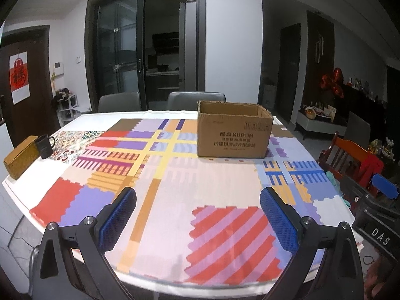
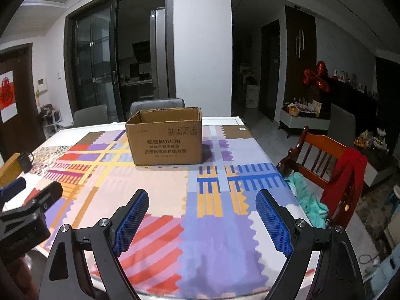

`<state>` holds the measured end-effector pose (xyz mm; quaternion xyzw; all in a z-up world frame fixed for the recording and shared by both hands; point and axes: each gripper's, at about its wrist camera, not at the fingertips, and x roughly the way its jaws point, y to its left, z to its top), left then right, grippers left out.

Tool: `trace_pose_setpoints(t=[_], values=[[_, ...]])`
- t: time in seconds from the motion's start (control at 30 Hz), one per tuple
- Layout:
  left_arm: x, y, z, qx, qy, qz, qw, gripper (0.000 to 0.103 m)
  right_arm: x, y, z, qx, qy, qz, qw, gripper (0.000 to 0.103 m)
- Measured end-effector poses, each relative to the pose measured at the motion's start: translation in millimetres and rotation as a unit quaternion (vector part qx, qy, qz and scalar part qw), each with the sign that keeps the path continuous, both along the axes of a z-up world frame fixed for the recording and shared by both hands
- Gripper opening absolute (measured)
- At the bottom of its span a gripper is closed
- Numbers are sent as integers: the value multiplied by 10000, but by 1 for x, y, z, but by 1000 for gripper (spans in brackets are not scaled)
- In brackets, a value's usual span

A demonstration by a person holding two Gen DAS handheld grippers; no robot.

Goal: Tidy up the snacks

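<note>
Oddly, no snack shows in either view; the only task thing in sight is the cardboard box (image 1: 232, 135), standing upright and open-topped toward the far side of the bench (image 1: 175, 200), on the patterned cloth. Its printed long face is turned toward both cameras, so its long axis runs left to right across the bench, mouth pointing straight up. What lies inside is hidden by the near wall.

Judging from this, the chief risk is a light, unanchored box: a push against its near wall or rim could slide it on the cloth or tip it. Reaching in blind could also snag a ragged flap.

Both tools hover over the near edge, holding nothing: the left gripper (image 1: 197, 221) has its fingers spread wide, and so does the right gripper (image 2: 202, 222). A dark mug (image 1: 45, 146) beside a woven box (image 1: 21, 157) sits well apart at the left.
</note>
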<state>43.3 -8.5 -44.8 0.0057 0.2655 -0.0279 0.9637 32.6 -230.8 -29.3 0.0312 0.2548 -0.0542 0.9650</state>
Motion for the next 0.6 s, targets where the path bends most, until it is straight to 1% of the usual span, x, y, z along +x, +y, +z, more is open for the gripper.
trace_pose_setpoints(t=[0.3, 0.6], values=[[-25, 9, -3, -21, -77, 88, 9999, 101, -22, 6, -1, -19, -88, -31, 10000, 88], [-28, 11, -1, -27, -88, 76, 9999, 101, -29, 8, -1, -29, -110, -7, 9999, 88]])
